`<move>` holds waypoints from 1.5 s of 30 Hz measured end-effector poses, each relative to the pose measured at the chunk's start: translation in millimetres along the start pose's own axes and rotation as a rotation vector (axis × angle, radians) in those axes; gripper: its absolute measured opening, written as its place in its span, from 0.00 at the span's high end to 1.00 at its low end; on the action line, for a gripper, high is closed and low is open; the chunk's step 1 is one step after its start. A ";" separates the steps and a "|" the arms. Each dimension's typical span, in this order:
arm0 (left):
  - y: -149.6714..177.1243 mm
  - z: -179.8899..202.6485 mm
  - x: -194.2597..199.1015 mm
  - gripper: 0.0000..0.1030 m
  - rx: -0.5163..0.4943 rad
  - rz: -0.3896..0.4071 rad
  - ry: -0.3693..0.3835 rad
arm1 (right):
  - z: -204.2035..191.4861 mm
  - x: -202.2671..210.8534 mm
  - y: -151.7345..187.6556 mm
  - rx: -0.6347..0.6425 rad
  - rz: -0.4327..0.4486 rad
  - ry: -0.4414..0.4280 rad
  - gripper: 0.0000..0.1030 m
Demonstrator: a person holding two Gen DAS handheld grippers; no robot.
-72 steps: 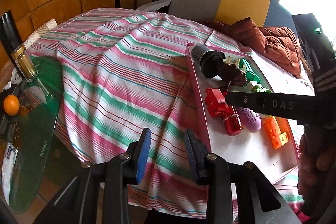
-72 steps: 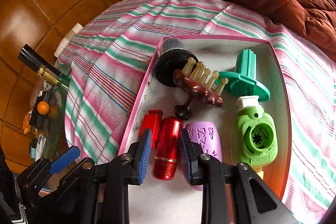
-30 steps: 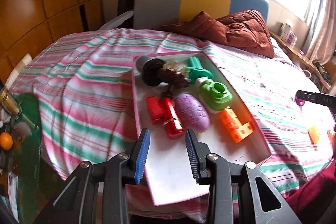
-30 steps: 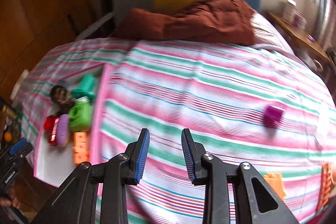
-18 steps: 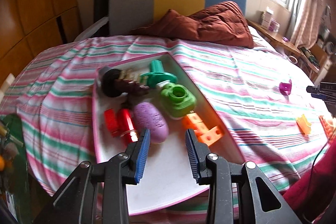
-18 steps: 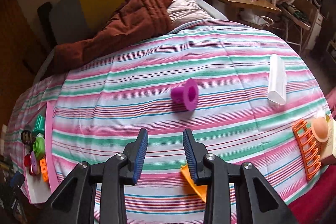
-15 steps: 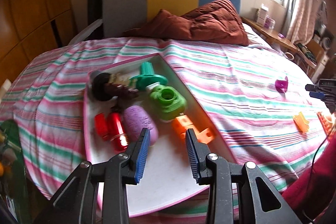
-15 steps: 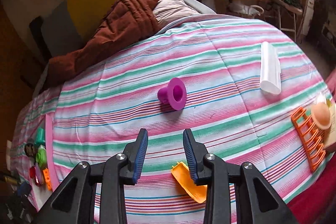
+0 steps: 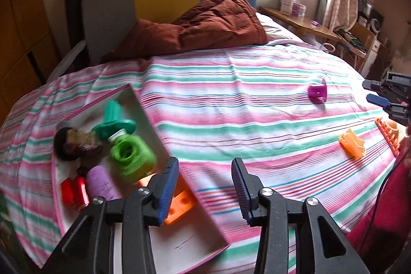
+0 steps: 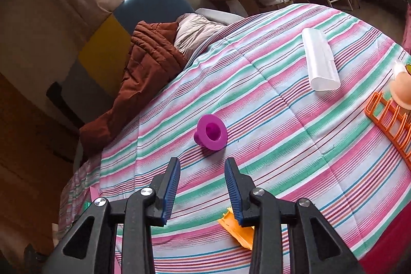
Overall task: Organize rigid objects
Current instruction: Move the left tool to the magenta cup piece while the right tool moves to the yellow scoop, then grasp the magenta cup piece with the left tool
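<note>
Both grippers' jaws stand apart with nothing between them — the left gripper (image 9: 204,188), just opening, and the right gripper (image 10: 201,190), opening slightly. One pink-rimmed tray (image 9: 190,245), lower left, holds about seven toys. Loose on the striped bed: one purple cup (image 10: 211,132) at mid-frame, one white tube (image 10: 319,63), two orange pieces.

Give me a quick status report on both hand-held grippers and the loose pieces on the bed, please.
Left hand-held gripper just opening, empty, by pink tray. Right hand-held gripper open, empty, short of magenta cup. Orange piece beneath it. Path clear.
</note>
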State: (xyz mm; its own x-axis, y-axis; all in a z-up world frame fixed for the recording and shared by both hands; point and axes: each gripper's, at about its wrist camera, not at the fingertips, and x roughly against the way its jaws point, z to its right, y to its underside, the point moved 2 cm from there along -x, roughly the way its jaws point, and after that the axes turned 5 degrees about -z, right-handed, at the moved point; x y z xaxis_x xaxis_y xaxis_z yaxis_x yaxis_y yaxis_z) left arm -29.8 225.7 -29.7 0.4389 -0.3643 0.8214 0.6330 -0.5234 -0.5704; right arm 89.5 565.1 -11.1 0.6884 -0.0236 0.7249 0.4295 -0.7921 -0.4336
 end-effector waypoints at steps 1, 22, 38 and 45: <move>-4.3 7.5 -3.3 0.58 -0.019 0.000 0.006 | 1.4 1.3 -0.3 -0.008 0.010 -0.003 0.66; -106.9 166.2 -104.2 0.29 -0.204 -0.135 0.311 | 29.4 20.4 -6.7 -0.132 0.126 -0.135 0.63; -143.8 234.5 -188.7 0.51 -0.306 -0.207 0.305 | 30.8 20.6 -7.3 -0.129 0.124 -0.193 0.58; -122.0 204.6 -171.6 0.51 -0.262 -0.180 0.302 | 33.1 20.7 -7.0 -0.145 0.122 -0.188 0.58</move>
State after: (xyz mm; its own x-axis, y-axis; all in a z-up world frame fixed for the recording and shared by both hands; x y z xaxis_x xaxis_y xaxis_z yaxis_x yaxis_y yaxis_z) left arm -51.8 509.7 -100.9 0.1053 -0.4376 0.8930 0.4824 -0.7627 -0.4307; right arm 120.1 590.3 -10.8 0.8324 -0.0208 0.5538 0.2582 -0.8697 -0.4206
